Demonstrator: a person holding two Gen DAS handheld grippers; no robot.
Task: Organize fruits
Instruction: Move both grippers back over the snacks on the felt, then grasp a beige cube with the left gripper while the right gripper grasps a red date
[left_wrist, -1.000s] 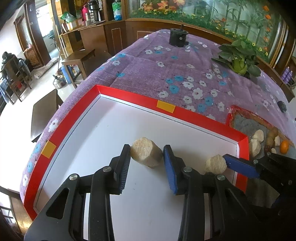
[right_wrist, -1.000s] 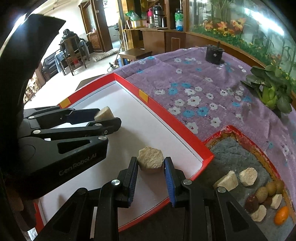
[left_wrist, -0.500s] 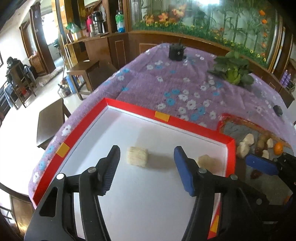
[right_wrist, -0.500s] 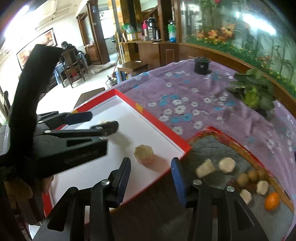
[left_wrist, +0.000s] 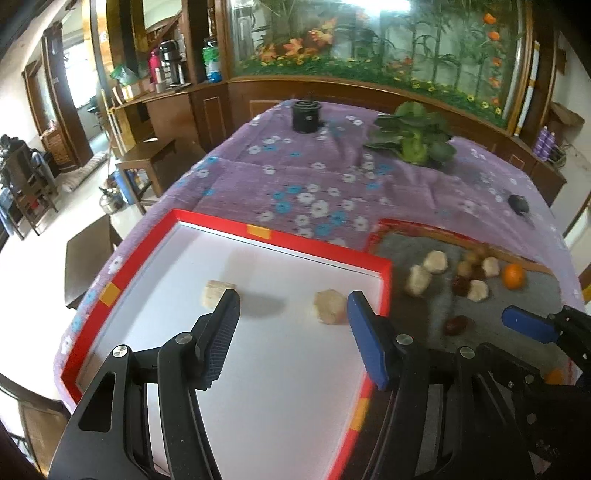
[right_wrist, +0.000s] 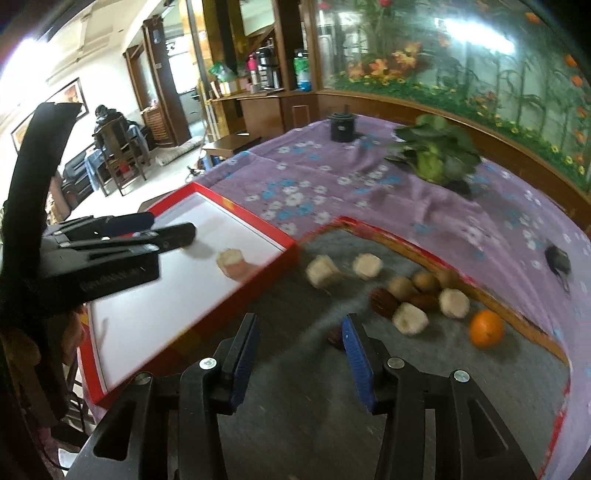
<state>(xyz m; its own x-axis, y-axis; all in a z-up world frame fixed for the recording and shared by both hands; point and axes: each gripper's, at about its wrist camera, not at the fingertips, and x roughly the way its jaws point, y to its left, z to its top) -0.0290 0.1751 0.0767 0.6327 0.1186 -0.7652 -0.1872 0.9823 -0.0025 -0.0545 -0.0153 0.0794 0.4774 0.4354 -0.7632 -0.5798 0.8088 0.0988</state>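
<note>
Two beige peeled chunks lie apart on the white, red-rimmed tray (left_wrist: 258, 232): one chunk (left_wrist: 216, 293) just beyond my left finger, the other chunk (left_wrist: 328, 306) beside my right finger. My left gripper (left_wrist: 291, 314) hovers open above the tray with nothing between its fingers. My right gripper (right_wrist: 300, 328) hangs open and empty over the grey mat tray (right_wrist: 443, 369). That tray holds several beige chunks (right_wrist: 321, 271), brown fruits (right_wrist: 400, 286), dark red fruits (right_wrist: 384, 301) and an orange (right_wrist: 485, 328). The left gripper (right_wrist: 166, 236) partly hides one chunk on the white tray (right_wrist: 147, 314).
A purple flowered cloth (left_wrist: 295, 177) covers the table. On it stand a leafy green plant (left_wrist: 413, 140), a black cup (left_wrist: 306, 116) and a small black object (left_wrist: 519, 203). Wooden stools (left_wrist: 155, 158) and the floor lie off the left edge. A person (right_wrist: 101, 114) sits far off.
Both grippers opened and let go of the beige chunks, which now rest on the white tray. Both pulled back and up; the right one swung right, over the grey mat.
</note>
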